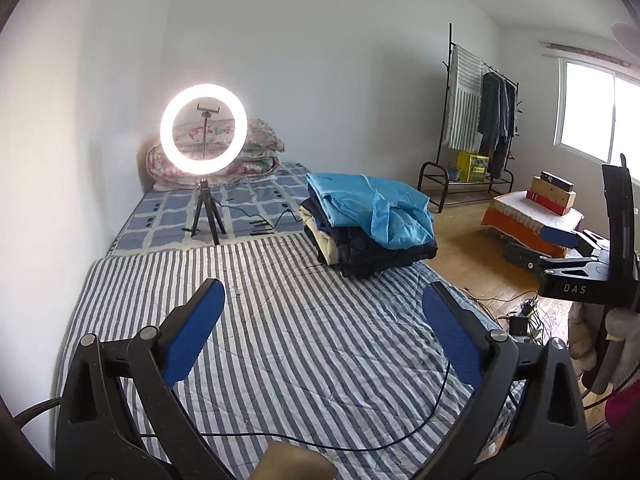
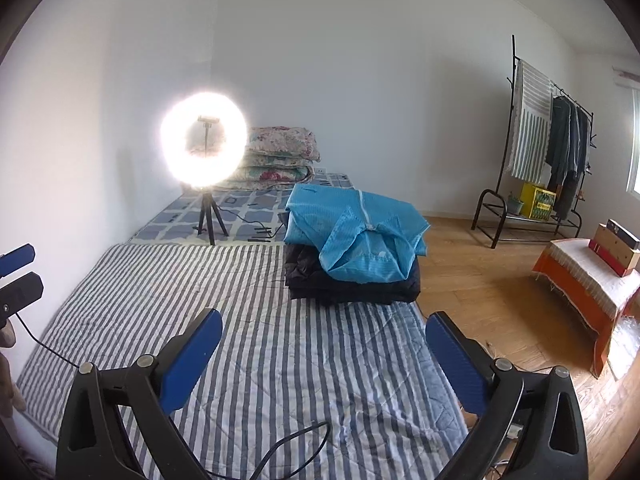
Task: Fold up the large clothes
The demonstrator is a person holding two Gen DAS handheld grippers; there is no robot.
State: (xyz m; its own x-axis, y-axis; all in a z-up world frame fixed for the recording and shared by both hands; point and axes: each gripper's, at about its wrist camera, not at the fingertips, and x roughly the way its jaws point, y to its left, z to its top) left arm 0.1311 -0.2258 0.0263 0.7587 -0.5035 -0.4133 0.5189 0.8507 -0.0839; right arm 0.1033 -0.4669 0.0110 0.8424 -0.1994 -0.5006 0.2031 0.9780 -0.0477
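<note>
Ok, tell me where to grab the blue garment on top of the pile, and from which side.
Take the blue garment at its loose near flap hanging over the dark clothes. Come in from the front, low over the striped bedding, with the right gripper; that draped edge probably gives the open fingers something to pinch.

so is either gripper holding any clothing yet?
No. The left gripper and right gripper are both open over the striped blanket, with the clothes pile apart.

The stack of folded clothes (image 2: 352, 248) lies on the bed's striped quilt (image 2: 256, 320), right of the lit ring light on tripod (image 2: 204, 142); floral folded blankets (image 2: 280, 152) behind.
</note>
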